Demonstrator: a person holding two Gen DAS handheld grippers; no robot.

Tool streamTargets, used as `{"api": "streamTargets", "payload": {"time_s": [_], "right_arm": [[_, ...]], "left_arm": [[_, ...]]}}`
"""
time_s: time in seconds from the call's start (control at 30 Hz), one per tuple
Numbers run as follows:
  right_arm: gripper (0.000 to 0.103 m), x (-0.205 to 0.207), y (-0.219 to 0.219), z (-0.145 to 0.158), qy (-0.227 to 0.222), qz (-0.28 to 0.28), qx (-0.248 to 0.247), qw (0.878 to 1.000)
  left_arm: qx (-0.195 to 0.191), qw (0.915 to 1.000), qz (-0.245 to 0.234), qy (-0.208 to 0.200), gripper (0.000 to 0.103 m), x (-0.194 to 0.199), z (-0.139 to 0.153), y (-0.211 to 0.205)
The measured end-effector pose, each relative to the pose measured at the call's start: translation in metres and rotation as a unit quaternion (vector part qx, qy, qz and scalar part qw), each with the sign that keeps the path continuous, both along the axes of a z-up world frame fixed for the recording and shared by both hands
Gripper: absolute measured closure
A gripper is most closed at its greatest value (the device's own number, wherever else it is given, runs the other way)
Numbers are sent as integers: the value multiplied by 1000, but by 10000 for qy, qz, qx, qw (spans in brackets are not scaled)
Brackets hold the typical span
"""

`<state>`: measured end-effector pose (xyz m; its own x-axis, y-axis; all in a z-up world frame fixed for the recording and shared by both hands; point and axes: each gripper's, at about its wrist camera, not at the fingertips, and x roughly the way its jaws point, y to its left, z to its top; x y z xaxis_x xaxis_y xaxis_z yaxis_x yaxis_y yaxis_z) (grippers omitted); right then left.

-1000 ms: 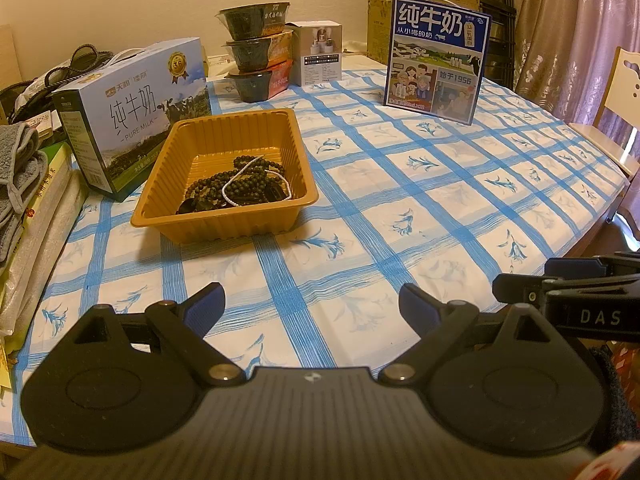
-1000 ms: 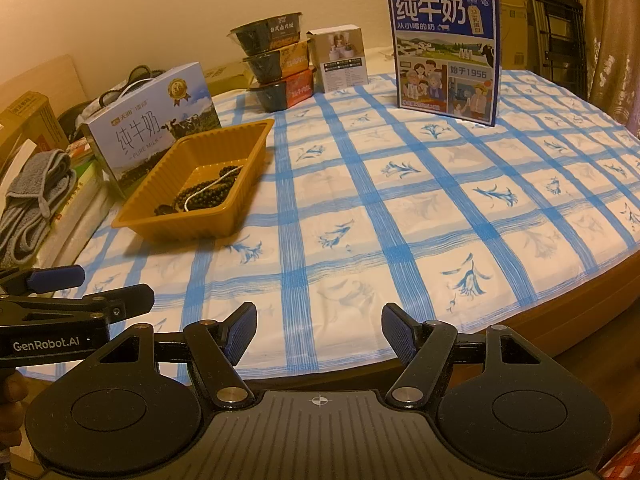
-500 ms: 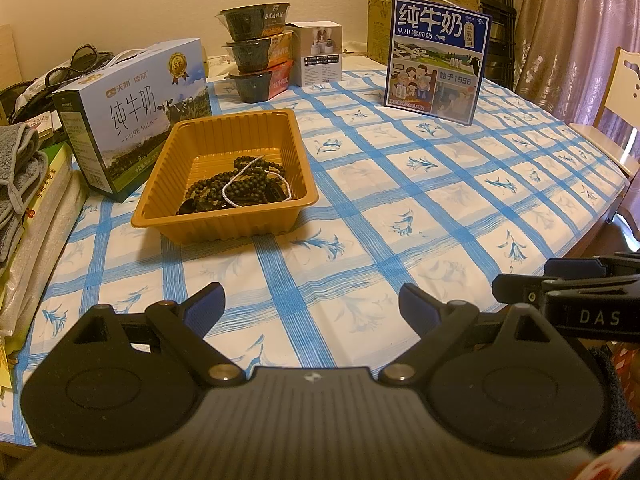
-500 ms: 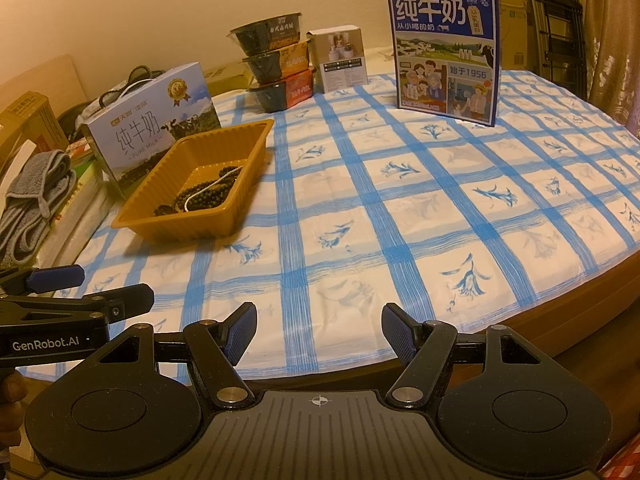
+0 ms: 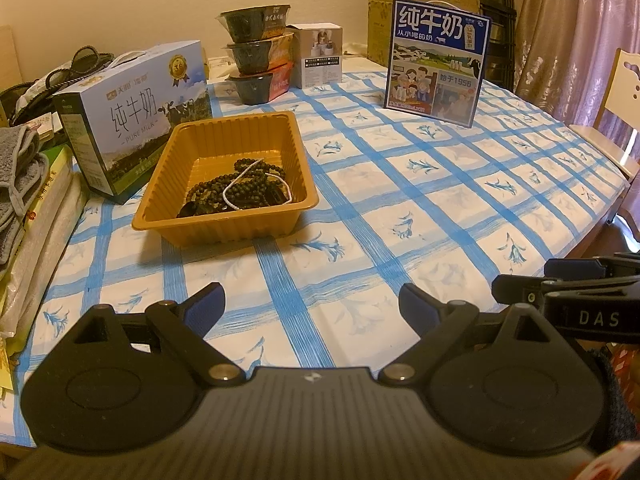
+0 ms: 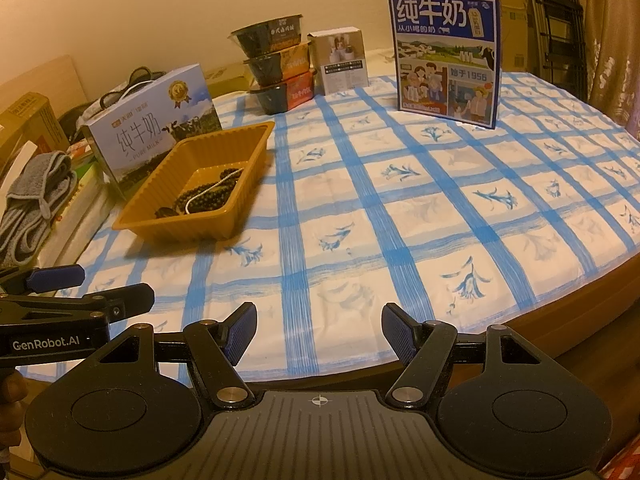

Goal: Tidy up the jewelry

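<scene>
- The light blue milk box (image 5: 136,120) beside the tray reads "纯牛奶", "PURE MILK", with "36" on its gold badge.
- The upright dark blue milk carton (image 6: 446,56) reads "纯牛奶", "从小喝的奶", "始于1956".
- The left gripper (image 6: 56,280), seen from the right wrist camera, is marked "GenRobot.AI".
- The right gripper (image 5: 572,280), seen from the left wrist camera, is marked "DAS".

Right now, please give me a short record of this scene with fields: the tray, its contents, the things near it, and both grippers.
tray: orange plastic tray, on the blue checked tablecloth
contents: dark bead strings in a heap, with one thin white strand across them
left of tray: pale blue milk box, lying on its side
behind tray: three stacked bowls
far right: dark blue milk carton, upright
left gripper: open, empty, above the near cloth
right gripper: open, empty, at the table edge
</scene>
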<state>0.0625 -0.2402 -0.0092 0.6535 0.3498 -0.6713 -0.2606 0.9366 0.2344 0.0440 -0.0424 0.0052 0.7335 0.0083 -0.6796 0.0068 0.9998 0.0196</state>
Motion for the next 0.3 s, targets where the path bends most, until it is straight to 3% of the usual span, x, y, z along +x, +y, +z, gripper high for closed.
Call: {"api": "streamTargets", "payload": {"time_s": [0.3], "right_arm": [[34, 1, 0, 1, -6, 3, 5, 10000]], "left_arm": [[2, 10000, 34, 18, 10, 3, 6, -1]]}}
